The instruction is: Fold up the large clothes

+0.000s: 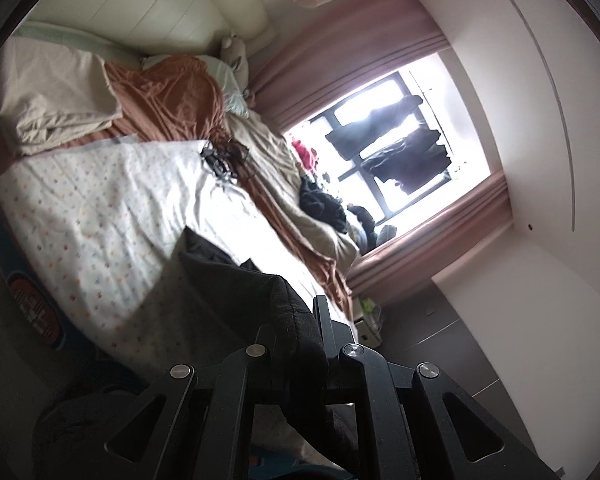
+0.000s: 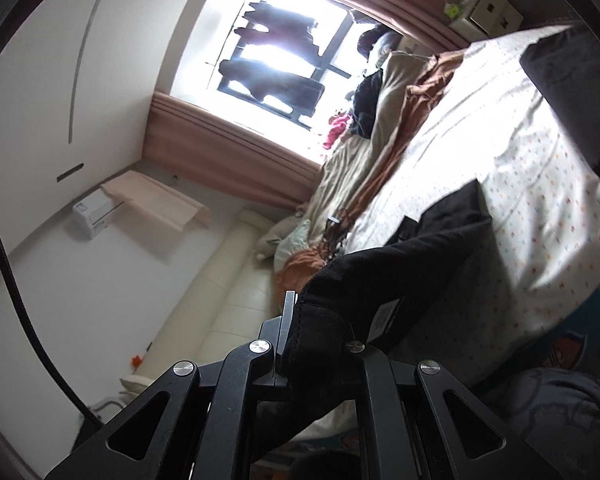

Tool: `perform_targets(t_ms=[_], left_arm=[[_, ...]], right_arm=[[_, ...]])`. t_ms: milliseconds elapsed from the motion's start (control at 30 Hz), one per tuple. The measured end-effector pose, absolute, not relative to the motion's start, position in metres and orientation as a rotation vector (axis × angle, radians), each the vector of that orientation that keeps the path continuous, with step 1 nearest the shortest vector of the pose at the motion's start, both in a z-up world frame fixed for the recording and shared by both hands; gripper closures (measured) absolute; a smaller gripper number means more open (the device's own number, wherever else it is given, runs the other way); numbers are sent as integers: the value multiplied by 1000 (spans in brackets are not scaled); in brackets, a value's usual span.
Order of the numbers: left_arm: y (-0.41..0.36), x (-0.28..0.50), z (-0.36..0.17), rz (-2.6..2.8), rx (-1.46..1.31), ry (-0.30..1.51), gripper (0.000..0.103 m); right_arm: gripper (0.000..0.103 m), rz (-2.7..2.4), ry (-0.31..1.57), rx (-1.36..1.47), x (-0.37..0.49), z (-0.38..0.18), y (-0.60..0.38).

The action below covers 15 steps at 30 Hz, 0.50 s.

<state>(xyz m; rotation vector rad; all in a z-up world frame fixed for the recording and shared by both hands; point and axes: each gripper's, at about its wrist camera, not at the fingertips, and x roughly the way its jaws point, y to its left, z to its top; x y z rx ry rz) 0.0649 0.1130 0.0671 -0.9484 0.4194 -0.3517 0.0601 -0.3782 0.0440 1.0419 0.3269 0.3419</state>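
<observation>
A large black garment (image 1: 236,280) hangs lifted above the bed's white dotted cover (image 1: 112,208). My left gripper (image 1: 300,320) is shut on one edge of it, the cloth bunched between the jaws. In the right wrist view my right gripper (image 2: 312,316) is shut on another edge of the black garment (image 2: 412,256), where a white label (image 2: 386,314) shows. The cloth stretches from the jaws over the dotted cover (image 2: 500,128). A further dark part (image 2: 572,92) hangs at the upper right.
Crumpled brown (image 1: 172,92) and beige (image 1: 56,92) bedding lie at the head of the bed, with a dark tangle of cords (image 1: 224,158). Dark clothes (image 1: 324,204) pile by the bright window (image 1: 400,136) with pink curtains. An air conditioner (image 2: 96,212) is on the wall.
</observation>
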Motion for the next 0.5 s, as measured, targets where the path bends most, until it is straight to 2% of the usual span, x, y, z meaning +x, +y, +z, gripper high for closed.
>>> perform_targets(t_ms=[500], left_arm=[[95,192,135,-349,-959,311,94]], right_arm=[[94,340,205,1056,186,104,-399]])
